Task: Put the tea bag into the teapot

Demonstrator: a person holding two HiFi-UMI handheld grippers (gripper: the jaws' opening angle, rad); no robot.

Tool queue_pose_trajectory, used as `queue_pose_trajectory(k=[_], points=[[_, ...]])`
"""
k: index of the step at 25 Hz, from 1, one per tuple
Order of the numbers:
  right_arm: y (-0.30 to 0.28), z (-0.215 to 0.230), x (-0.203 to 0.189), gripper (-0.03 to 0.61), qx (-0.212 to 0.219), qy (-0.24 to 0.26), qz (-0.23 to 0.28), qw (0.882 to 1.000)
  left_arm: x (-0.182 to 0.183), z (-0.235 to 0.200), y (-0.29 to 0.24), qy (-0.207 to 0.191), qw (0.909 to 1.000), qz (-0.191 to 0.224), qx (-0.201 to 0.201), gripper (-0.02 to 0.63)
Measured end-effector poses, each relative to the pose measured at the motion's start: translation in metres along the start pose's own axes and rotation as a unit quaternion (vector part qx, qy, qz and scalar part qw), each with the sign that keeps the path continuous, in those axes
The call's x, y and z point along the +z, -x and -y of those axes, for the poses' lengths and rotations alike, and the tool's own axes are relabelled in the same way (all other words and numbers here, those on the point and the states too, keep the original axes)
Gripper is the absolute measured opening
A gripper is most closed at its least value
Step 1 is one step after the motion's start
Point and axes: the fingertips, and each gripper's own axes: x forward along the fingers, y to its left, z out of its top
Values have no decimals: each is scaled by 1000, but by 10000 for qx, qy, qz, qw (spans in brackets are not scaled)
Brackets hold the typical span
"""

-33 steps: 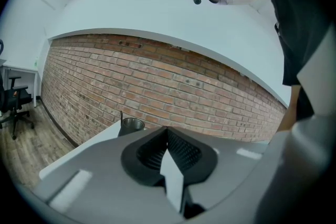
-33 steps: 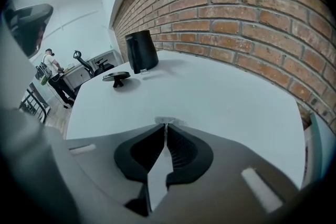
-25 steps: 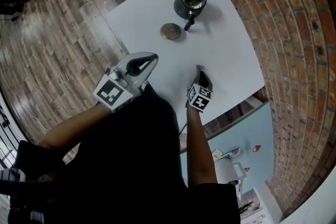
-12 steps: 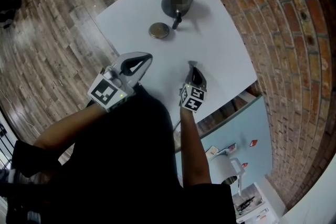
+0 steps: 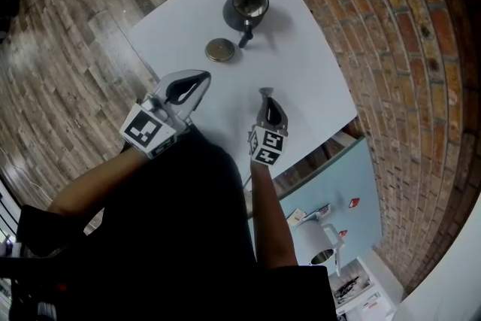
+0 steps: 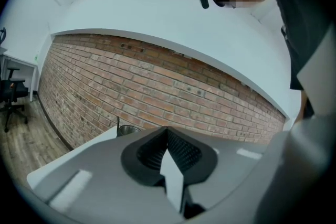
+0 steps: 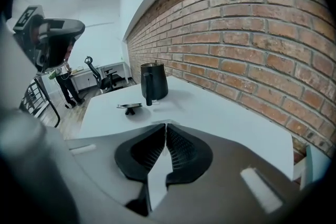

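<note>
the dark teapot [image 5: 249, 4] stands open near the far end of the white counter [image 5: 301, 79], close to the brick wall [image 5: 391, 49]. its round lid [image 5: 219, 50] lies on the counter just beside the teapot, on the side toward the person; in the right gripper view it rests upside down on its knob.

the right gripper [image 5: 264, 93] is held over the counter well short of the teapot and tilted down. its jaws are pressed together with nothing to be made out between them. the tea bag cannot be picked out in any view. only bare counter lies between this gripper and the teapot.

the left gripper [image 5: 203, 77] sits at the near counter edge, farther from the teapot than the lid, also with jaws pressed together. wood floor [image 5: 68, 26] spreads left of the teapot.
</note>
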Motion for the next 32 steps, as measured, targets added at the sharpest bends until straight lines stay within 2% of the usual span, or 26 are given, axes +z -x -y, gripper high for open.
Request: queue_pose_trajectory(k=[4, 12, 22, 32], points=[[-4, -4, 13, 11, -75, -29, 144, 9999, 2, -14, 3, -17, 10000, 0, 66, 0], [-4, -3, 36, 9, -395, -235, 277, 9986, 14, -30, -2, 45, 9998, 65, -162, 0], [-11, 10, 74, 9, -820, -403, 482, 9946, 19, -61, -3, 114, 9995, -43, -283, 0], [-20, -6, 98, 9, -959, -547, 610, 9920, 23, -88, -4, 25, 9992, -121, -371, 0]])
